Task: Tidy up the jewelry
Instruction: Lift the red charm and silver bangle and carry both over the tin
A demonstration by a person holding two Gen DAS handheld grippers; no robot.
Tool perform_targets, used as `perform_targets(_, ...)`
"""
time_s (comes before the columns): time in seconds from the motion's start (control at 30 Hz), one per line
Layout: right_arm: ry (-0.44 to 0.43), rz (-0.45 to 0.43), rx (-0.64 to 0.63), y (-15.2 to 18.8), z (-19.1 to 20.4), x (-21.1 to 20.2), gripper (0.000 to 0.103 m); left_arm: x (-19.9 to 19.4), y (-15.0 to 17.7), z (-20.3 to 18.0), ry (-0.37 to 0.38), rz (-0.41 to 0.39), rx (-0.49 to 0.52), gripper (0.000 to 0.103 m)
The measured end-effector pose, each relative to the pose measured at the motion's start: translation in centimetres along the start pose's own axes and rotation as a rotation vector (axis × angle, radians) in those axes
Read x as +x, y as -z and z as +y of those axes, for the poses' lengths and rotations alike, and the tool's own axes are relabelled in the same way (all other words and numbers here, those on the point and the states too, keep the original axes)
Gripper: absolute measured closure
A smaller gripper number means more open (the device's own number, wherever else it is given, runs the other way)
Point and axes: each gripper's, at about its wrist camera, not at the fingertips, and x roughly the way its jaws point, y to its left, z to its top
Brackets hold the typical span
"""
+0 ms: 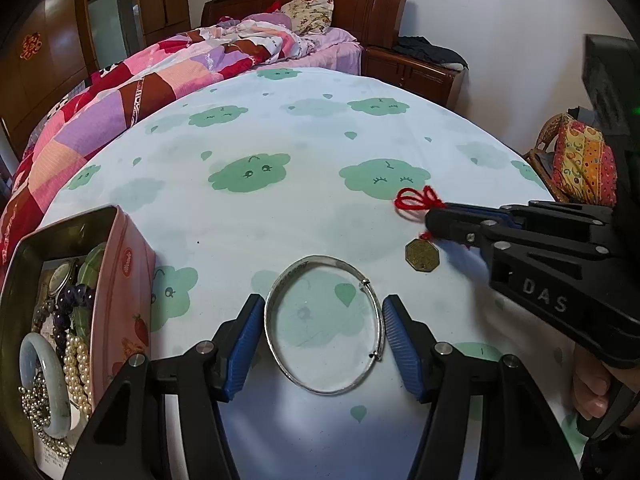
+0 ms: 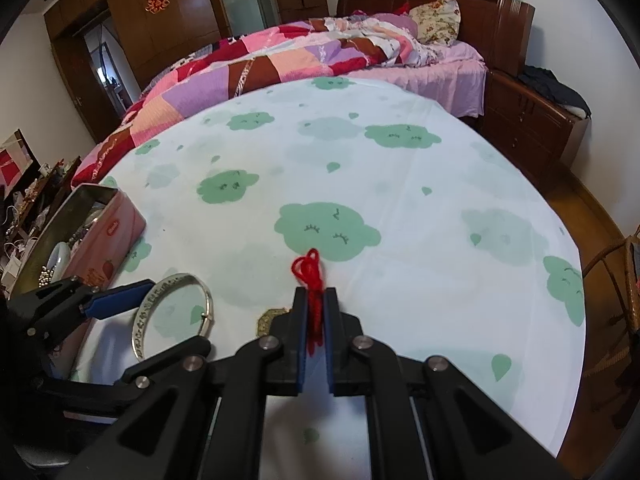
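A silver bangle [image 1: 316,261] lies flat on the cloud-print tablecloth [image 1: 280,140]. My left gripper [image 1: 323,304] spans it, one blue pad against each side of the ring. In the right wrist view the bangle [image 2: 138,328] shows at lower left with one of the left gripper's fingers [image 2: 120,300] beside it. My right gripper [image 2: 316,294] is shut on a red knotted cord [image 2: 310,268]. An octagonal brass pendant [image 1: 422,256] hangs from that cord just below the right gripper [image 1: 434,216]. The pendant [image 2: 272,318] is partly hidden behind the right jaw.
A pink tin box [image 1: 120,300] stands open at the left, holding a pearl string [image 1: 76,364], a pale jade bangle [image 1: 28,360], purple beads [image 1: 68,300] and a watch. A bed with a patchwork quilt [image 2: 280,60] lies beyond the table. A wicker chair [image 1: 544,144] stands right.
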Motion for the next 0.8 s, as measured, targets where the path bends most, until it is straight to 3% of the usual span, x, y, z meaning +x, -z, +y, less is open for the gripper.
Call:
perform_targets(0.27, -0.024, -0.095, 0.008, 0.1, 0.4, -2.4, 0.095, -3.0, 0.4, 0.6, -0.005, -0.068, -0.012, 0.042)
perform_targets(0.8, -0.123, -0.263, -0.09, -2.4, 5.9, -9.1, 0.095, -11.0, 0.3, 3.8, -0.054, -0.241, -0.068, 0.042)
